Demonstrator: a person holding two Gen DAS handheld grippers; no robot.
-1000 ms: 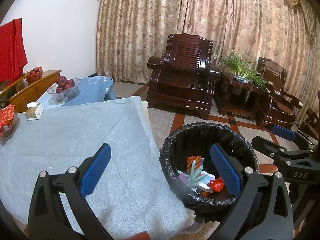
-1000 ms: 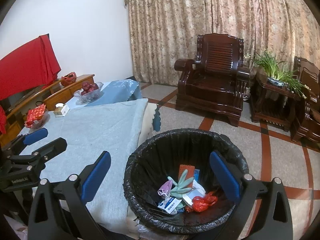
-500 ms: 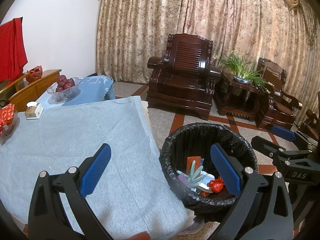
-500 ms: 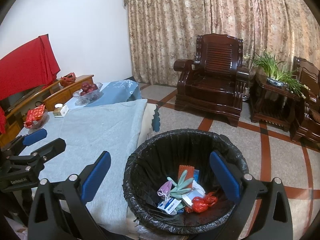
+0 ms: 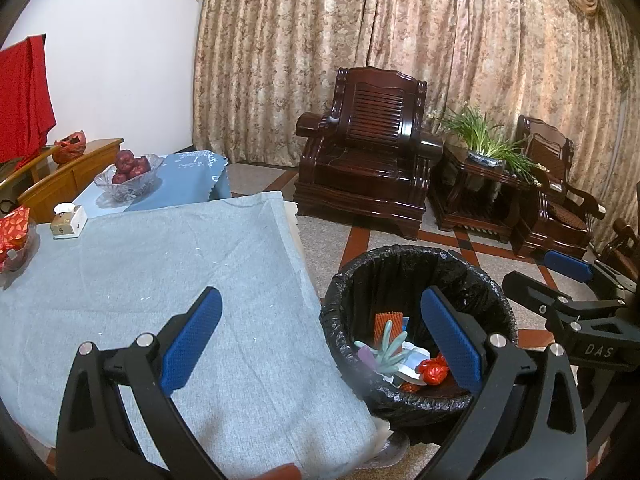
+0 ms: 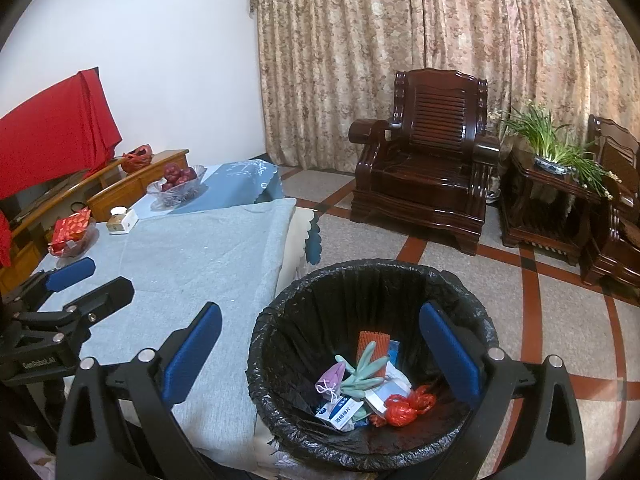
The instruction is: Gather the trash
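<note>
A bin lined with a black bag [image 6: 280,320] [image 5: 472,264] stands on the floor beside the table. In it lie a green glove [image 6: 362,370] [image 5: 390,346], an orange ribbed piece [image 6: 372,342], a red crumpled bag [image 6: 404,406] [image 5: 434,370], a purple pouch [image 6: 330,378] and a white-blue packet [image 6: 340,410]. My right gripper [image 6: 320,354] is open and empty, above the bin. My left gripper [image 5: 320,338] is open and empty, above the table's edge and the bin's left rim. Each gripper shows in the other's view, the left [image 6: 68,280] and the right [image 5: 568,276].
The table has a grey-blue cloth [image 5: 160,272]. At its far end stand a glass bowl of red fruit [image 5: 128,168], a small box [image 5: 68,220] and a red packet [image 5: 12,228]. Dark wooden armchairs [image 5: 372,160] and a potted plant [image 5: 484,140] stand by the curtains.
Both grippers have stayed open and nearly still. The views shifted only slightly.
</note>
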